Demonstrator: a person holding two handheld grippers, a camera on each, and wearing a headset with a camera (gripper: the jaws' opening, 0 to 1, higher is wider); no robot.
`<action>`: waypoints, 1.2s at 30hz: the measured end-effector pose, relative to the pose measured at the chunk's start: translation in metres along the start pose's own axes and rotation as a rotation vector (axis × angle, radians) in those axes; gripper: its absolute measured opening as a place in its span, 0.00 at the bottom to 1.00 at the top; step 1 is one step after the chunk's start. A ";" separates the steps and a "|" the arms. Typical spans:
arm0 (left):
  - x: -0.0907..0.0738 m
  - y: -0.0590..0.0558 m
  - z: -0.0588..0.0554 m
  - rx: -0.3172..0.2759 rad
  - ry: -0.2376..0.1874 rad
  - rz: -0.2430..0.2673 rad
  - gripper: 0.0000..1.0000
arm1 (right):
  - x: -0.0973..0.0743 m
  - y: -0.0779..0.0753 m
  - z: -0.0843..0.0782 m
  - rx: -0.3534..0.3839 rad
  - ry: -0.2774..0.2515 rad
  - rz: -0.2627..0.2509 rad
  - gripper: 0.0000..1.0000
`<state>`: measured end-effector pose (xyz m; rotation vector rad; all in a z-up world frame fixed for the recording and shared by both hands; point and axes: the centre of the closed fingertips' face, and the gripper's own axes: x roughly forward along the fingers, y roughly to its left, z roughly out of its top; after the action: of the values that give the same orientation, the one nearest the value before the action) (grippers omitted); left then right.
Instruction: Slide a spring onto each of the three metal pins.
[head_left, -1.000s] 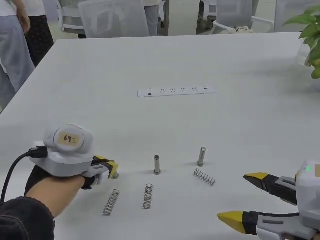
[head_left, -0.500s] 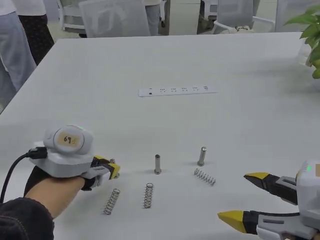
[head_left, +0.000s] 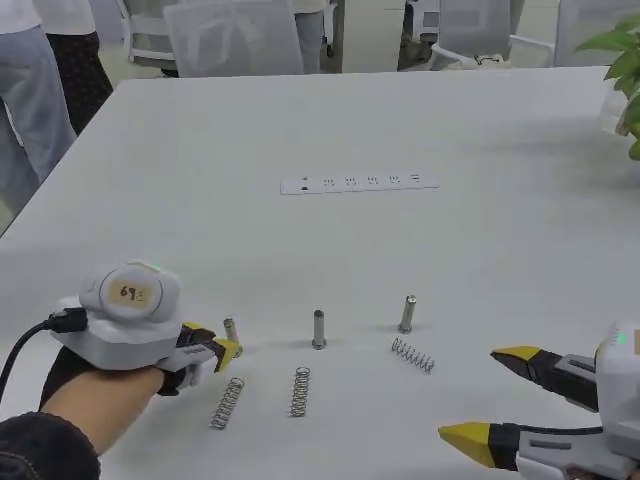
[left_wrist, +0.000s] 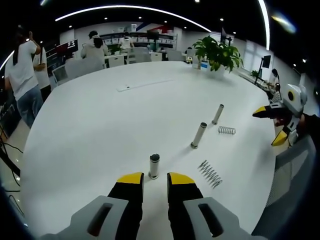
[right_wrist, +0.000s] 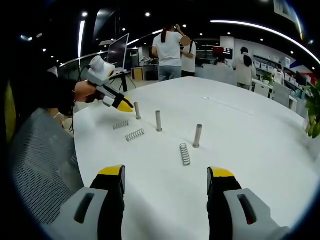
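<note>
Three short metal pins stand upright in a row on the white table: left pin (head_left: 229, 330) (left_wrist: 154, 166), middle pin (head_left: 318, 328) and right pin (head_left: 408, 313). In front of them lie three springs, the left spring (head_left: 227, 402), the middle spring (head_left: 300, 391) and the right spring (head_left: 412, 354). My left gripper (head_left: 222, 349) (left_wrist: 155, 179) sits just short of the left pin, jaws a narrow gap apart, holding nothing. My right gripper (head_left: 490, 397) (right_wrist: 166, 173) hovers wide open at the near right, with the right spring (right_wrist: 184, 153) ahead of it.
A white power strip (head_left: 358, 183) lies across the middle of the table. A potted plant (head_left: 625, 80) stands at the far right edge. Chairs and standing people are beyond the far edge and to the left.
My left gripper has drawn back toward me from the left pin, which now stands free in front of its tips. The right gripper has stayed put.
</note>
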<state>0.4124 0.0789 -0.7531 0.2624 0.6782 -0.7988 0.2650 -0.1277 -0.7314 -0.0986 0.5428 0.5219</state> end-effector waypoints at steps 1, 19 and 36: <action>-0.001 0.000 -0.001 -0.003 -0.001 -0.001 0.11 | 0.000 0.000 0.000 0.000 0.001 0.000 0.66; -0.011 -0.019 -0.028 -0.009 0.033 -0.031 0.12 | -0.001 0.001 0.002 -0.006 -0.004 0.008 0.66; -0.013 -0.037 -0.054 0.035 0.102 -0.064 0.11 | -0.002 0.002 0.004 -0.005 -0.012 0.005 0.66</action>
<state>0.3541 0.0858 -0.7843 0.3160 0.7720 -0.8633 0.2641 -0.1257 -0.7265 -0.0992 0.5300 0.5285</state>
